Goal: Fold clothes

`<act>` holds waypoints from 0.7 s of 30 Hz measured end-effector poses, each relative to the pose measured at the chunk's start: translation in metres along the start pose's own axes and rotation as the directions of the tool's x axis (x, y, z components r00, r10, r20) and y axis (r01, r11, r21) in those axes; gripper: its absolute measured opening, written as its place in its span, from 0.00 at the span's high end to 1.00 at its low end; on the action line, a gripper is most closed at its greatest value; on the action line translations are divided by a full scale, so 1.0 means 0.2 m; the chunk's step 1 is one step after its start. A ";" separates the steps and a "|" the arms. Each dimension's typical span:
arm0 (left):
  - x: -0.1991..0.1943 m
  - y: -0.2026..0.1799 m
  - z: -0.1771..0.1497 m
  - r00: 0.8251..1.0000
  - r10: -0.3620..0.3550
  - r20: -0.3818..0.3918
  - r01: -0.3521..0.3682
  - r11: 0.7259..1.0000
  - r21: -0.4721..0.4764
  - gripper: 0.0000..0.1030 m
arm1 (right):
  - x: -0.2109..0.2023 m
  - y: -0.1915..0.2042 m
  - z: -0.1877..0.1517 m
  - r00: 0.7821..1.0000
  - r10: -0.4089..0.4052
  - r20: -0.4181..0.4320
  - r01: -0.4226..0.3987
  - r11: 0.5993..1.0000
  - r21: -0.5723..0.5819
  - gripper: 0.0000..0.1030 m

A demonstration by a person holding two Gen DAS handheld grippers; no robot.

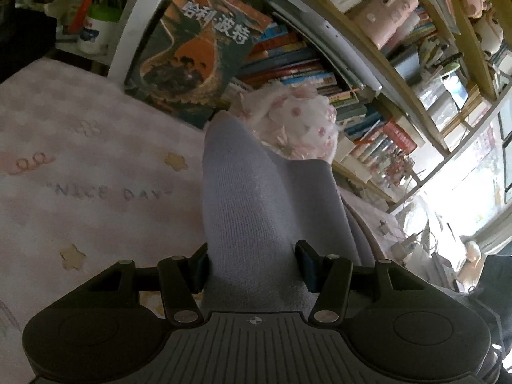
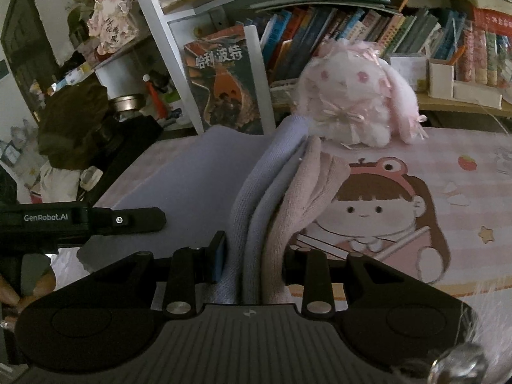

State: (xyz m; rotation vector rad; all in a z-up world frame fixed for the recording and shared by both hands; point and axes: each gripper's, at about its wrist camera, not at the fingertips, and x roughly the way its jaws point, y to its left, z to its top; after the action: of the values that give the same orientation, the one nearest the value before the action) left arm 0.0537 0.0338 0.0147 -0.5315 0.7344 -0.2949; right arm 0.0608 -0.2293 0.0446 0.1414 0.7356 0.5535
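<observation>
A lavender knit garment (image 1: 256,204) with a pink lining lies on the pink printed desk mat (image 1: 80,160). My left gripper (image 1: 252,265) is shut on a raised fold of the lavender garment. My right gripper (image 2: 256,256) is shut on a bunched edge of the same garment (image 2: 256,198), lavender layers on the left and pink fabric (image 2: 307,185) on the right. The rest of the garment spreads flat to the left (image 2: 192,172). The left gripper's body (image 2: 80,220) shows at the left of the right wrist view.
A white and pink plush rabbit (image 2: 355,96) sits at the back of the mat, just behind the garment. A book (image 2: 224,80) leans on the shelf frame. Rows of books (image 2: 352,32) fill the shelf behind. A dark bag (image 2: 73,121) sits at left.
</observation>
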 end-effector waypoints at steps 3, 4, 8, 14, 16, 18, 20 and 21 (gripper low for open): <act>0.04 0.08 0.07 1.000 -0.005 0.003 0.005 1.000 -0.018 0.47 | 0.07 0.06 0.04 1.000 -0.009 0.004 0.009 1.000 -0.010 0.72; 0.06 0.11 0.09 1.000 -0.006 0.004 0.006 1.000 -0.024 0.47 | 0.10 0.07 0.06 1.000 -0.012 0.002 0.012 1.000 -0.014 0.72; 0.11 0.22 0.18 1.000 -0.012 0.008 0.012 0.999 -0.048 0.47 | 0.25 0.10 0.15 1.000 -0.025 -0.009 0.025 0.999 -0.044 0.72; 0.24 0.34 0.31 1.000 0.003 0.025 -0.001 0.998 -0.065 0.48 | 0.49 0.08 0.29 0.999 -0.030 -0.024 0.028 0.998 -0.058 0.72; 0.28 0.37 0.34 1.000 0.011 0.030 -0.009 0.997 -0.070 0.48 | 0.56 0.07 0.33 0.999 -0.026 -0.028 0.024 0.998 -0.066 0.72; 0.31 0.39 0.37 0.999 0.018 0.033 -0.015 0.997 -0.078 0.48 | 0.63 0.05 0.36 0.999 -0.020 -0.031 0.018 0.998 -0.067 0.72; 0.35 0.41 0.40 0.999 0.024 0.035 -0.021 0.996 -0.086 0.48 | 0.68 0.03 0.39 0.999 -0.013 -0.033 0.011 0.998 -0.066 0.72; 0.36 0.42 0.40 0.999 0.028 0.036 -0.025 0.996 -0.088 0.48 | 0.71 0.02 0.40 0.999 -0.013 -0.033 0.011 0.997 -0.071 0.72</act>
State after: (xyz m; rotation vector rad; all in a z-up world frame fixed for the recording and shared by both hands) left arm 0.1672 0.1011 -0.0221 -0.6081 0.7200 -0.2283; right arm 0.1985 -0.1462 0.0206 0.0624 0.7477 0.5710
